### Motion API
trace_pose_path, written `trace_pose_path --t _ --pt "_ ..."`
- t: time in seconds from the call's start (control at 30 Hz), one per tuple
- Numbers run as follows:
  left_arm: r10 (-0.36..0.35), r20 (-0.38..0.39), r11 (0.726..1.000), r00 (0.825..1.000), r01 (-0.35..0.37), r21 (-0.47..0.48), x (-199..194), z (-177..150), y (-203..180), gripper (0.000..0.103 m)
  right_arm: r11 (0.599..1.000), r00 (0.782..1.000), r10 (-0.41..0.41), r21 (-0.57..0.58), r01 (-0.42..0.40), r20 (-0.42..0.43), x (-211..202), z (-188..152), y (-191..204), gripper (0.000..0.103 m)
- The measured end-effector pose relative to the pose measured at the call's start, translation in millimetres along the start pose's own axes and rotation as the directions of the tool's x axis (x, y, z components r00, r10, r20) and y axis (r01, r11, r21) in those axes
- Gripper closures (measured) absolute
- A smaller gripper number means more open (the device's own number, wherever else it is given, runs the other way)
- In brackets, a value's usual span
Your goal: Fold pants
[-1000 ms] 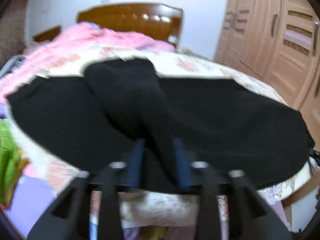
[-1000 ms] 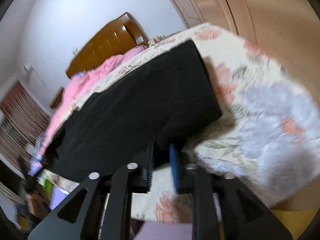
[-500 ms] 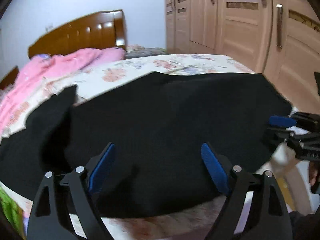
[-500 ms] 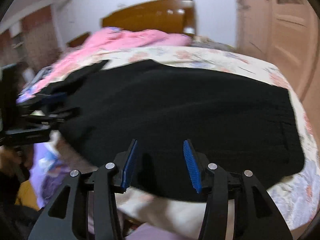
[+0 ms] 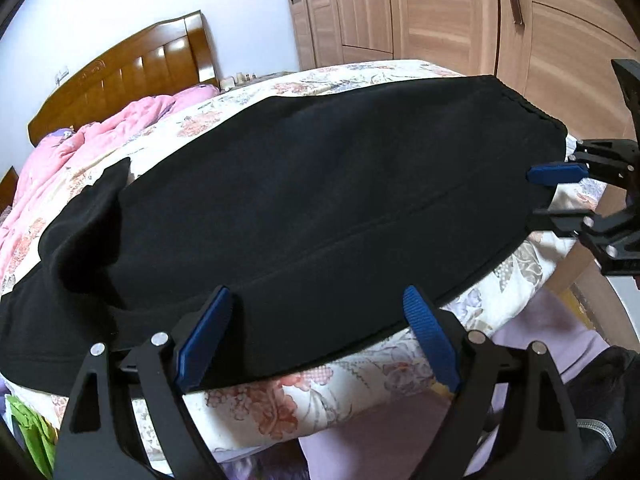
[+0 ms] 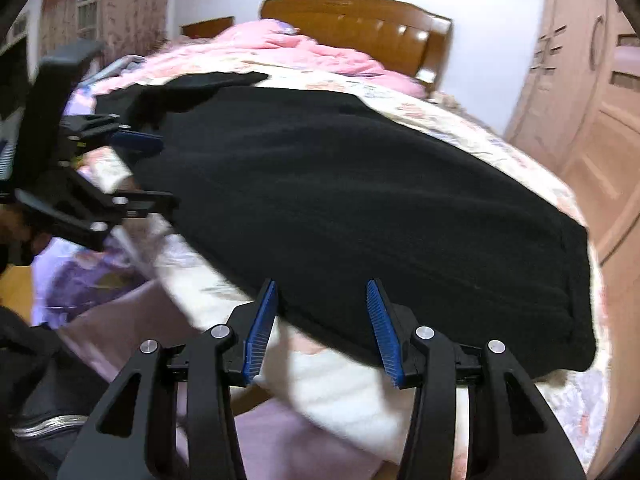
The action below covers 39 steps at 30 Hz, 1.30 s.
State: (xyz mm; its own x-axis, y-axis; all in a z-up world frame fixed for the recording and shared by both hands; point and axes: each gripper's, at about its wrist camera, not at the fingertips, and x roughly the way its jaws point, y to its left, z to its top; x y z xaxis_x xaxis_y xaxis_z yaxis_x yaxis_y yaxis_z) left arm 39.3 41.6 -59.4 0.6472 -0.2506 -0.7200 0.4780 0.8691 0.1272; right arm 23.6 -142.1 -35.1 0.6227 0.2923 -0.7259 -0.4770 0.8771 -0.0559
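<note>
The bed (image 5: 304, 396), in its floral sheet, fills both views, with the black pants (image 5: 320, 208) spread across it near the front edge, one long fold already lying flat. A loose flap (image 5: 100, 200) at the left end stands proud, and that's the worry: slide or lift from here and it could flop out, so the fold goes crooked. The near hem overhangs the mattress edge too; my read is a careless tug could drag the lot off. Left gripper (image 5: 320, 336) hangs just over that hem, jaws wide, nothing pinched. Right gripper (image 6: 322, 328) sits at the other end, jaws moderately apart, also empty. No brand, label or writing readable anywhere.
</note>
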Motion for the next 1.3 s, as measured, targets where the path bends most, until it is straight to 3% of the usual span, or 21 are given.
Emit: trace_pose_path --t 0.13,0.27,0.33,0.43,0.5,0.57,0.6,0.73,0.8,0.9,0.93,0.97,1.0,1.03,1.1,1.17,1.3 --pt "0.005 -0.024 1.000 1.000 -0.005 0.002 3.4 1.4 -1.1 0.016 1.000 1.000 0.004 -0.011 -0.004 -0.007 5.2 -1.7 2.7 0.058" --pt "0.005 -0.052 1.000 0.999 -0.006 -0.005 2.4 4.0 -1.9 0.016 1.000 1.000 -0.005 0.011 0.005 -0.006 6.4 4.2 0.3 0.089" --pt "0.001 -0.063 1.000 0.998 -0.001 -0.002 1.4 4.3 -4.2 0.030 1.000 1.000 -0.016 0.017 0.016 -0.001 6.6 5.4 -1.3 0.103" --pt "-0.014 -0.055 1.000 0.998 0.013 -0.016 -4.2 8.5 -3.1 0.052 1.000 0.999 -0.012 0.025 0.011 0.038 -2.7 6.8 -0.4 0.103" --pt "-0.005 -0.030 1.000 1.000 0.005 -0.013 -13.0 12.4 -2.8 0.051 1.000 0.997 0.018 0.022 -0.020 0.077 -17.9 10.8 4.8 0.103" --pt "-0.026 -0.010 0.999 1.000 0.026 -0.041 -19.7 15.2 3.5 0.036 1.000 0.996 0.029 0.009 -0.030 0.083 -26.1 11.6 8.1 0.103" --pt "-0.045 -0.004 0.997 0.999 0.045 -0.057 -21.2 15.5 7.0 0.022 1.000 0.997 0.029 0.008 -0.029 0.071 -25.1 9.9 6.9 0.103" --pt "-0.097 -0.043 0.989 0.994 0.091 -0.117 -11.3 11.5 19.6 0.023 0.999 0.999 0.005 0.042 -0.003 -0.043 2.1 -9.4 -5.6 0.103" --pt "-0.156 -0.071 0.981 0.985 0.146 -0.129 -8.8 9.2 20.8 0.028 0.996 0.999 0.034 0.084 -0.030 -0.038 -1.0 -11.7 -8.9 0.100" --pt "-0.245 0.011 0.954 0.970 0.243 -0.174 -24.5 25.3 31.1 0.026 0.992 0.997 0.081 0.101 -0.081 0.000 -13.4 2.5 -13.3 0.092" --pt "-0.228 0.054 0.955 0.972 0.234 -0.184 -30.3 38.9 37.2 0.020 0.993 0.997 0.074 0.096 -0.075 0.010 -15.5 7.7 -16.1 0.078" --pt "-0.188 0.092 0.959 0.978 0.203 -0.198 -34.3 54.0 44.0 0.014 0.994 0.998 0.061 0.091 -0.063 0.025 -15.8 19.9 -22.3 0.045" --pt "-0.128 0.136 0.963 0.982 0.156 -0.221 -36.3 74.4 52.9 0.004 0.995 0.999 0.032 0.093 -0.036 0.040 -15.2 32.7 -29.6 0.028" --pt "-0.102 0.169 0.962 0.980 0.141 -0.234 -35.1 90.2 59.4 0.002 0.996 0.998 0.003 0.094 -0.009 0.063 -14.0 44.6 -36.7 0.015" --pt "-0.133 0.166 0.952 0.977 0.172 -0.252 -9.1 130.6 73.5 0.002 0.994 0.995 -0.003 0.107 -0.007 0.097 -2.1 73.6 -58.8 0.019" --pt "-0.084 0.094 0.960 0.992 0.106 -0.260 38.0 169.5 80.0 0.002 0.983 0.998 -0.024 0.185 0.013 0.055 25.8 100.1 -91.0 0.025" --pt "-0.114 -0.001 0.964 0.993 0.110 -0.244 113.0 201.7 73.3 0.006 0.956 0.993 -0.107 0.271 0.117 -0.052 73.9 124.8 -137.8 0.025"
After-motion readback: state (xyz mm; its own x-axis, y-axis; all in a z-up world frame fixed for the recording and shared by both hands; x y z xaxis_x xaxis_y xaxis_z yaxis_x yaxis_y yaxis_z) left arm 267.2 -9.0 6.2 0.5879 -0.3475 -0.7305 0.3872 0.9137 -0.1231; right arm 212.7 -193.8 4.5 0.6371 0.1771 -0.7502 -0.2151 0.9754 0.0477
